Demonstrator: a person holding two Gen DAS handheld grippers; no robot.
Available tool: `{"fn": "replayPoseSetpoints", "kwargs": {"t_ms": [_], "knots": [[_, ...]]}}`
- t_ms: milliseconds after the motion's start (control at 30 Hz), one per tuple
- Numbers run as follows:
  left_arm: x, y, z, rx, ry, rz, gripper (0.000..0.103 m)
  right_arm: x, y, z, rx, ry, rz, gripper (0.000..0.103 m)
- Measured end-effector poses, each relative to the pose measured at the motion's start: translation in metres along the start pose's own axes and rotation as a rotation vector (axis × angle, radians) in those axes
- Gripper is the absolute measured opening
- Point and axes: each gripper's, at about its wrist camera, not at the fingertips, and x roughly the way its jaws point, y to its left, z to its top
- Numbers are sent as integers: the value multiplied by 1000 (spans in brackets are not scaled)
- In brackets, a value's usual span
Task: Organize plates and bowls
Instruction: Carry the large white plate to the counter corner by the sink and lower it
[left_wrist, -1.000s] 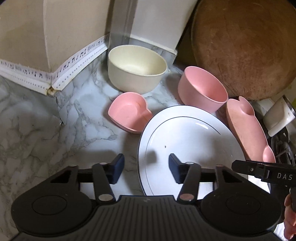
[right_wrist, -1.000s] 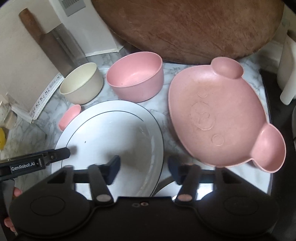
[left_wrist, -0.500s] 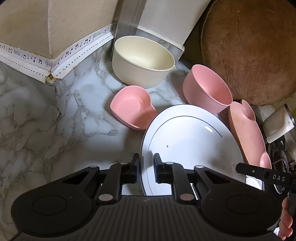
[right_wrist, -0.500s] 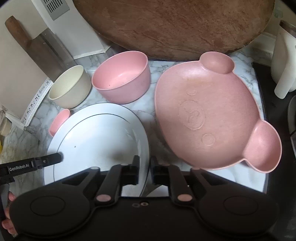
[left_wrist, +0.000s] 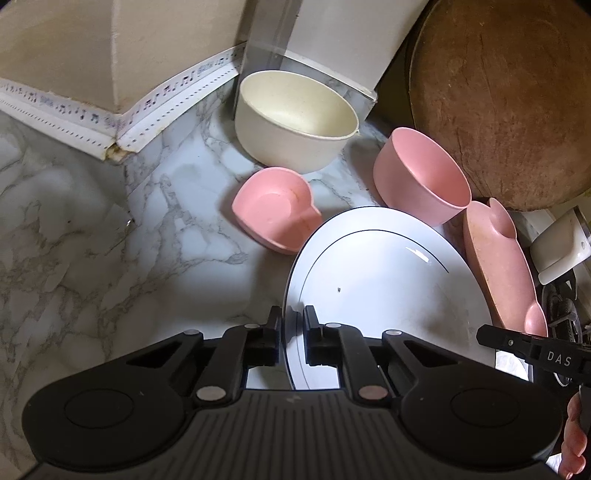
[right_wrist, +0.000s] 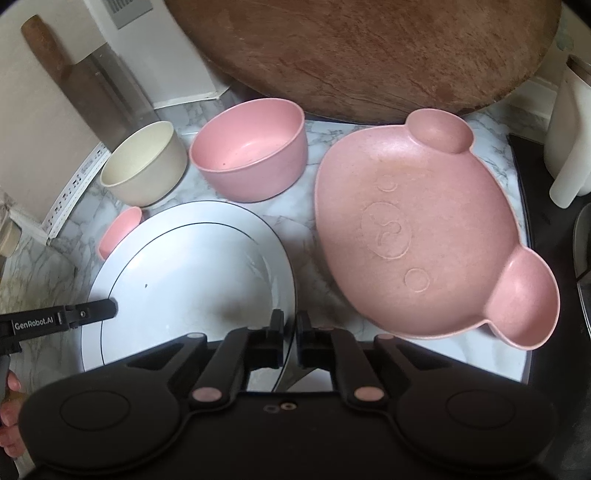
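Now, from the left wrist, the left gripper (left_wrist: 291, 332) has its 2 fingers clamped on the left rim of the white plate (left_wrist: 380, 280), which lies on the marble tabletop (left_wrist: 110, 258). Just beyond it sit a heart-shaped pink dish (left_wrist: 273, 210), a cream bowl (left_wrist: 295, 118) and a pink bowl (left_wrist: 421, 184).

From the right wrist, the right gripper (right_wrist: 290, 332) pinches the same plate's right rim. A pink bear-shaped plate (right_wrist: 417, 240) lies beside it.
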Motion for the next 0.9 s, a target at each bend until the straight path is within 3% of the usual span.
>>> {"fn": "replayPoseSetpoints", "kwargs": {"t_ms": [467, 900], "knots": [[-43, 35, -15, -34, -53, 40, 10, -8, 44, -5, -77, -7, 64, 7], [-89, 101, -35, -137, -101, 124, 10, 5, 114, -13, -174, 25, 142, 7]]}}
